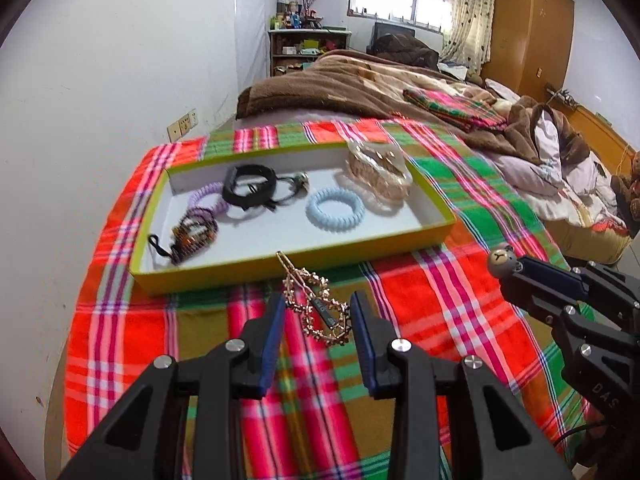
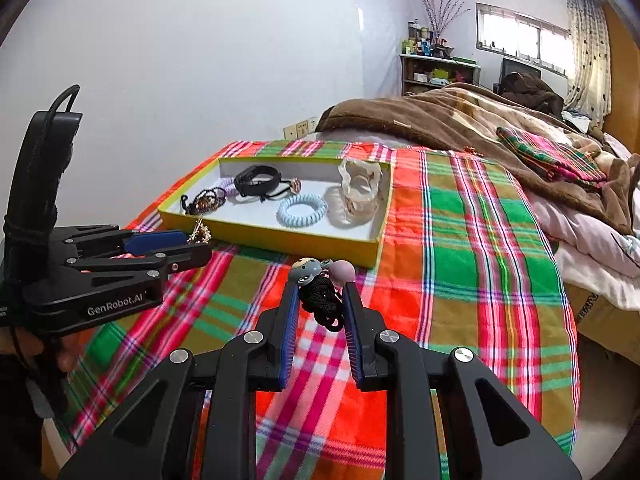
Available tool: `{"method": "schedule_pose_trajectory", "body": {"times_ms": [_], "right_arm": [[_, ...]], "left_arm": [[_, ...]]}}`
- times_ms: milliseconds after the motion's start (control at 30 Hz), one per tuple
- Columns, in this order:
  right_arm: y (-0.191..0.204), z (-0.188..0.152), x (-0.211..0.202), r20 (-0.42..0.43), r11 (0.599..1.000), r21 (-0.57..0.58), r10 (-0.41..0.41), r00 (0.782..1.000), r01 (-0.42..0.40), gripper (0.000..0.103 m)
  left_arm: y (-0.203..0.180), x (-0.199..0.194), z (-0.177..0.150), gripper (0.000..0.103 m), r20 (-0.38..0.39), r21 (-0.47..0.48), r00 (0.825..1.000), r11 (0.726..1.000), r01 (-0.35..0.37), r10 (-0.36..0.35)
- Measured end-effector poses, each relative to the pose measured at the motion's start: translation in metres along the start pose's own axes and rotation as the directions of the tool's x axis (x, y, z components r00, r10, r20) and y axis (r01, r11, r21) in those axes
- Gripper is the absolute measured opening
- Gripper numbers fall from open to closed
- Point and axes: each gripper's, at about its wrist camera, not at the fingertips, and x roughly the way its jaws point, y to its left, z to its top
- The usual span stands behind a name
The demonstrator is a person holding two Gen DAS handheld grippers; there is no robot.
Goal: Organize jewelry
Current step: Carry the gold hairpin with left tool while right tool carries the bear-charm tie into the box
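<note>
A yellow-walled tray lies on the plaid cloth and holds a blue coil hair tie, a purple coil tie, a black band, a beaded bracelet and a clear claw clip. My left gripper is shut on a gold ornate hair clip, just in front of the tray. My right gripper is shut on a black hair tie with a bear charm and a pink ball, raised over the cloth right of the left gripper.
The plaid cloth covers the bed end. A brown blanket, a folded plaid cloth and bedding lie behind the tray. A white wall runs along the left. A shelf and wardrobe stand far back.
</note>
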Motion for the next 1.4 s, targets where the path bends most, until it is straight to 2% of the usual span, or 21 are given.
{"method": "schedule_pose_trajectory", "body": {"times_ms": [333, 767, 1267, 1333, 1400], "right_arm": [[0.006, 0.026, 0.021, -0.007, 0.999, -0.016, 0.03, 1.0, -0.03, 0.023], [0.013, 0.05, 0.059, -0.042, 0.998, -0.062, 0.03, 0.999, -0.032, 0.023], [0.004, 0.061, 0.111, -0.142, 0.998, -0.047, 0.038, 0.989, -0.045, 0.023], [0.003, 0.06, 0.117, -0.155, 0.998, -0.045, 0.035, 0.987, -0.043, 0.023], [0.003, 0.059, 0.119, -0.16, 0.998, -0.045, 0.033, 0.987, -0.041, 0.023]], "left_arm": [[0.028, 0.005, 0.03, 0.035, 0.03, -0.032, 1.0, 0.999, -0.002, 0.003], [0.049, 0.03, 0.058, 0.035, 0.024, -0.049, 1.0, 0.999, 0.008, -0.006], [0.058, 0.077, 0.059, 0.035, -0.047, -0.068, 0.998, 0.997, 0.026, -0.029], [0.057, 0.081, 0.057, 0.026, -0.056, -0.066, 0.998, 0.997, 0.031, -0.035], [0.057, 0.084, 0.056, 0.026, -0.061, -0.069, 0.997, 0.997, 0.032, -0.037]]}}
